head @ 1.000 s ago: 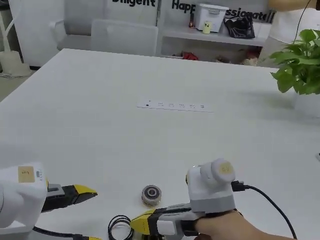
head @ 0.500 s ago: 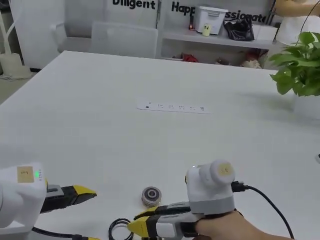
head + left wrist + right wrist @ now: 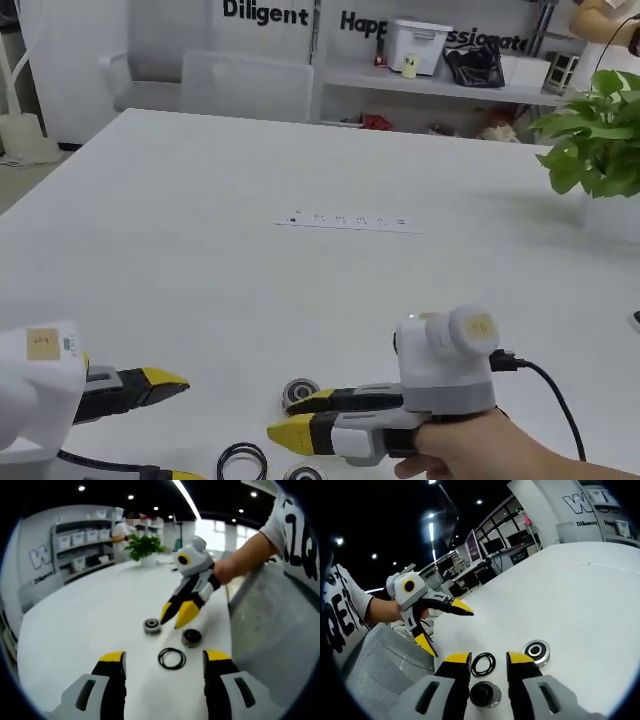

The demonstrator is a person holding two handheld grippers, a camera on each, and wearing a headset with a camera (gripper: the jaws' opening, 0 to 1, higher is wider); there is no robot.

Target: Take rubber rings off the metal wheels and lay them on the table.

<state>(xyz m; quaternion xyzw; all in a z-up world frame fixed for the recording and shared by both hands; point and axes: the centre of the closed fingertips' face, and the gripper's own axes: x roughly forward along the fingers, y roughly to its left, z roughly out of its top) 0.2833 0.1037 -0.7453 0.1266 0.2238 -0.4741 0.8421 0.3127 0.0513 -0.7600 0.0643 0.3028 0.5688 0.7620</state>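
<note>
Black rubber rings (image 3: 242, 462) (image 3: 171, 658) (image 3: 483, 664) lie flat on the white table (image 3: 300, 280). One metal wheel (image 3: 296, 391) (image 3: 152, 626) (image 3: 536, 650) lies just beyond them. A second wheel (image 3: 191, 637) (image 3: 485, 694) lies under my right gripper (image 3: 290, 418) (image 3: 172, 622) (image 3: 488, 659), which hovers open with its tips just short of the rings and holds nothing. On the other side of the rings, my left gripper (image 3: 188, 430) (image 3: 165, 657) (image 3: 452, 632) points at them, wide open and holding nothing.
A white power strip (image 3: 345, 220) is set into the table's middle. A potted plant (image 3: 595, 140) stands at the far right. A mesh chair back (image 3: 375, 665) is close by the table's near edge. Shelves with boxes (image 3: 420, 45) stand beyond the table.
My right gripper has drawn back to the right, away from the rings, and its jaws have spread. The rings stay on the table. The left gripper has held still.
</note>
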